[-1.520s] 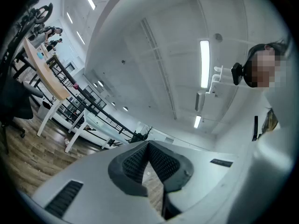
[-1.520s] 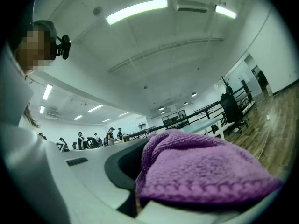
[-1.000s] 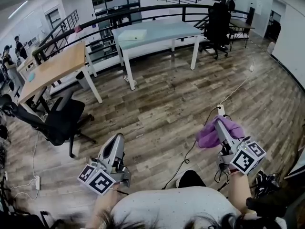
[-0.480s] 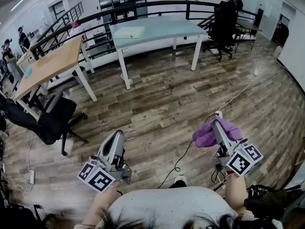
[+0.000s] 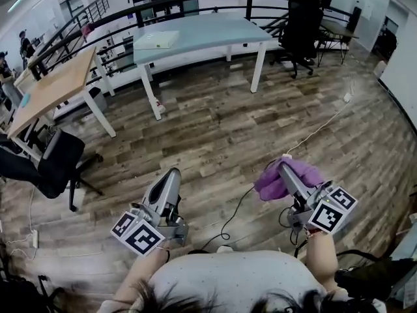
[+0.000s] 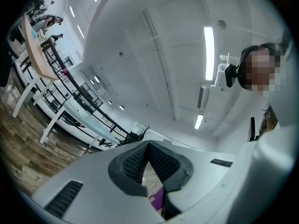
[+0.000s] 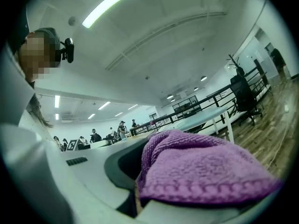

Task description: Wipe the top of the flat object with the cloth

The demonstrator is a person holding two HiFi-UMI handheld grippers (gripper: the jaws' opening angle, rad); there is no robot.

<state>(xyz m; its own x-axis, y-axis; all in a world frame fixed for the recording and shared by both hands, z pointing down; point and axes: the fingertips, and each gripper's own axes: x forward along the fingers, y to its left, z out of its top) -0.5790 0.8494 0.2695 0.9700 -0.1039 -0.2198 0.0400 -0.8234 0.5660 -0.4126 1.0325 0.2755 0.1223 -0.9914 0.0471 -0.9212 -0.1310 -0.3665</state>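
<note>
A purple cloth (image 5: 287,178) is bunched in my right gripper (image 5: 281,169), whose jaws are shut on it above the wooden floor. In the right gripper view the cloth (image 7: 201,171) fills the space between the jaws and hangs over them. My left gripper (image 5: 172,177) is held low at the left with its jaws shut and nothing between them; its dark ribbed pads (image 6: 156,160) meet at the tips. A pale flat object (image 5: 156,40) lies on the far light-blue table (image 5: 215,34), well away from both grippers.
A wooden table (image 5: 49,90) and a black office chair (image 5: 49,168) stand at the left. Another black chair (image 5: 300,28) is at the far right, with a black railing (image 5: 156,5) behind the tables. A white cable (image 5: 319,126) and a black cable (image 5: 238,207) trail across the floor.
The view has shifted so the tables and chairs slid left. Both grippers have moved slightly toward the centre; the cloth stays in the right one.
</note>
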